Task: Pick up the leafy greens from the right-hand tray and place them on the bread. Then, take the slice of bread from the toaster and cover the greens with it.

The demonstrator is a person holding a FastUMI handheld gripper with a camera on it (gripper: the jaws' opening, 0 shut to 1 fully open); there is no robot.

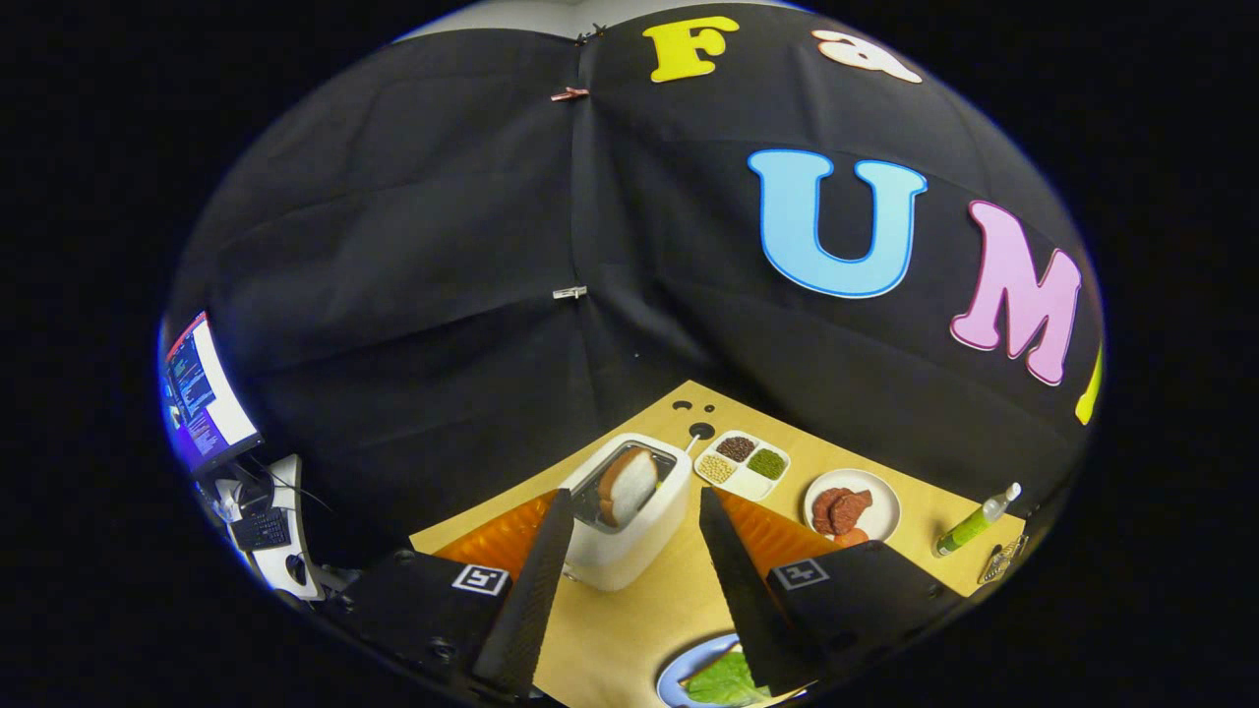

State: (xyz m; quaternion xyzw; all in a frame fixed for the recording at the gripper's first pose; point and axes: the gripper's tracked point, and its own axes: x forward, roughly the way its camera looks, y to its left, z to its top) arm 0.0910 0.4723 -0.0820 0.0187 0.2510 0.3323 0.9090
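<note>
One gripper (629, 551), jaws released and empty, aimed at white box toaster (629, 511) just ahead on tan bench (629, 629); brown-crusted bread slice (628, 484) upright in slot, ready for lifting. Green leafy greens (726, 680) lie on blue plate (679, 669) below, apparently already placed.

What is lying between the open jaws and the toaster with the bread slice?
In the gripper view, only bare wooden table lies between the open gripper and the toaster holding the bread slice.

You have a tan table (629, 629) low in the frame. On it sit a white toaster (629, 536) at centre, a divided dish (744, 464), a plate of meat (852, 506) and a green bottle (976, 521) rightward. A blue plate (684, 671) sits at bottom centre.
</note>
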